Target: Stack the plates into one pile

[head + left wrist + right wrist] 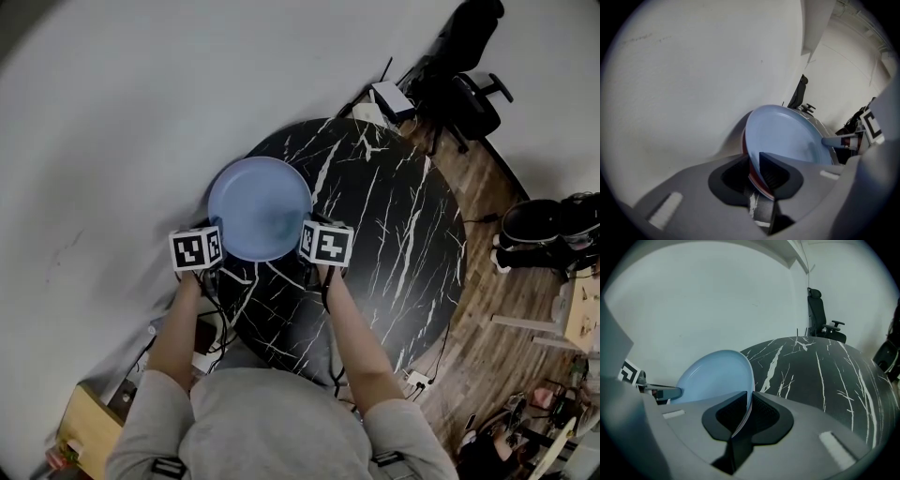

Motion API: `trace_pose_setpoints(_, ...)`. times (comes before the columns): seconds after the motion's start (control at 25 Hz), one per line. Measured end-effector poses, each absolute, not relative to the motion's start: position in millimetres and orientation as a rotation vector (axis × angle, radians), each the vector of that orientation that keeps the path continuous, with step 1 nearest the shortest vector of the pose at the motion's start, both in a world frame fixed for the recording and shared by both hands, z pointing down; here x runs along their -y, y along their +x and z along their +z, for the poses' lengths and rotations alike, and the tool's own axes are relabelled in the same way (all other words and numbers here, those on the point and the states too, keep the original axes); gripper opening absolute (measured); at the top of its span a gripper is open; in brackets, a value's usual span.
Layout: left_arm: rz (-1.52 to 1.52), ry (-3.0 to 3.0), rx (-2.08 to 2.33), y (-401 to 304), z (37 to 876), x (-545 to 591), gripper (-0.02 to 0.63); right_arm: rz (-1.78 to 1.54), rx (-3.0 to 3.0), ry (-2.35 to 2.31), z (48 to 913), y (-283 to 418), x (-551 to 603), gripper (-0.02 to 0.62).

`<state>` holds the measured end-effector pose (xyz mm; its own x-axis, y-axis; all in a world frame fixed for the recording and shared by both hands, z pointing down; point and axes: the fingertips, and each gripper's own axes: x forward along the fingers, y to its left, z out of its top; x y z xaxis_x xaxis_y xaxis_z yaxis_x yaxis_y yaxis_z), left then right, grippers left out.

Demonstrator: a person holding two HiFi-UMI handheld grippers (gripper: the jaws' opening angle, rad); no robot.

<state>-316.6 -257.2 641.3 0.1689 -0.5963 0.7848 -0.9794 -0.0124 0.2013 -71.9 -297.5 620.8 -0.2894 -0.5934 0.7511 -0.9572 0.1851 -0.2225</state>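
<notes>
The blue plate (260, 208) lies at the far left edge of the round black marble counter (403, 234), next to the white wall, and part of its rim seems to reach past the counter's edge. The person's two tools meet it from opposite sides.

The left tool (212, 246) takes the plate's near left rim. In the left gripper view the blue plate (785, 136) runs tilted across the frame, and the edge of a red plate (746, 150) shows directly under it. Both rims pass between the jaws of the left tool (754, 161). The pads lie against them above and below with no gap showing, so this tool is clamped on the stacked rims.

The right tool (314, 240) holds the near right rim. In the right gripper view the thin edge of the blue plate (717, 378) sits in the narrow slot between the jaws of the right tool (747, 401), which are closed on it. The fingertip of the left tool can be seen resting on the plate's far rim.

The rest of the counter (820, 366), with its white veins, stretches away to the right. A black office chair (819, 317) stands behind it, and a wooden floor (487, 309) shows past its right side.
</notes>
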Motion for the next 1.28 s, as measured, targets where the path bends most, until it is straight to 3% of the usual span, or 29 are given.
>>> trace_pose_setpoints(0.44, 0.658, 1.785, 1.530, -312, 639, 260, 0.156, 0.904, 1.954, 1.446, 623, -74, 297, 0.036)
trace_pose_setpoints(0.64, 0.641, 1.811, 1.511, -310, 638, 259, 0.212, 0.863, 1.953, 1.450, 622, -75, 296, 0.035)
trace_pose_setpoints(1.0, 0.625, 1.825, 1.562, -316, 625, 255, 0.210, 0.772, 2.023, 1.494, 600, -77, 295, 0.037)
trace_pose_setpoints(1.28, 0.566, 1.890, 1.656, -314, 587, 245, 0.071, 0.771, 2.196, 1.456, 560, -86, 280, 0.002)
